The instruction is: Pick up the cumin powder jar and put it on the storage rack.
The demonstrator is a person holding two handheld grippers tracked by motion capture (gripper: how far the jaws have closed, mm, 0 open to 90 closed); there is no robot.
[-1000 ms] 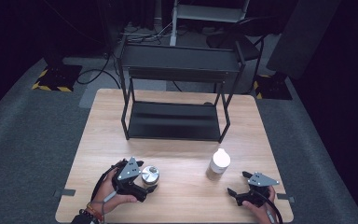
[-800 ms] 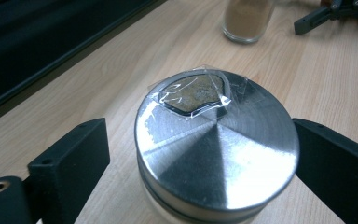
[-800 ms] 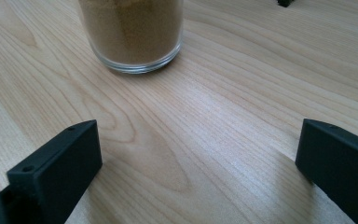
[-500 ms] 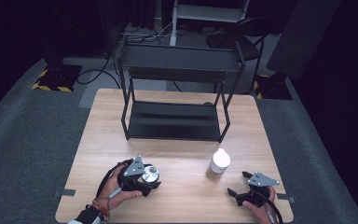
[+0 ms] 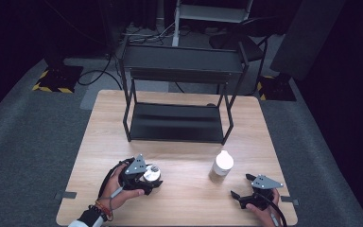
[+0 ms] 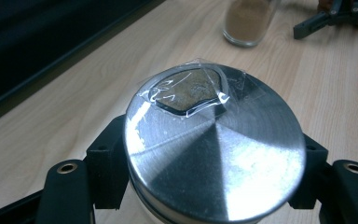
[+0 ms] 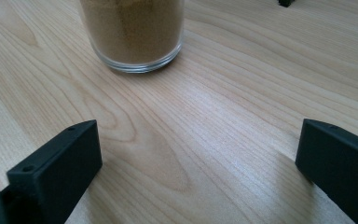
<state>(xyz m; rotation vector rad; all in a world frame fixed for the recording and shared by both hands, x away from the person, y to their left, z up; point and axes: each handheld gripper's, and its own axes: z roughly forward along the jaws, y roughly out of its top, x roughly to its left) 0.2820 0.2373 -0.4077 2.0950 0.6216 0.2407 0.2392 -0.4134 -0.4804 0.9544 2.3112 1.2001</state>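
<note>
My left gripper (image 5: 146, 179) is near the table's front left, shut on a jar with a brushed metal lid (image 5: 151, 174). Seen from the left gripper view, the lid (image 6: 223, 158) sits between both jaws and has clear tape over a dark opening (image 6: 186, 91). My right gripper (image 5: 240, 185) rests open at the front right. In the right gripper view its fingers (image 7: 56, 163) are spread wide over bare wood. A glass jar of brown powder (image 7: 133, 32) stands just ahead of them, white-capped (image 5: 223, 163) from the high view.
A black two-level metal rack (image 5: 179, 94) stands at the back middle of the wooden table (image 5: 189, 203). The powder jar (image 6: 247, 21) and the other gripper (image 6: 317, 23) lie far off in the left gripper view. Dark floor and cables surround the table.
My left gripper has shifted a little to the right with the metal-lidded jar held in it. The right gripper and the powder jar have not moved.
</note>
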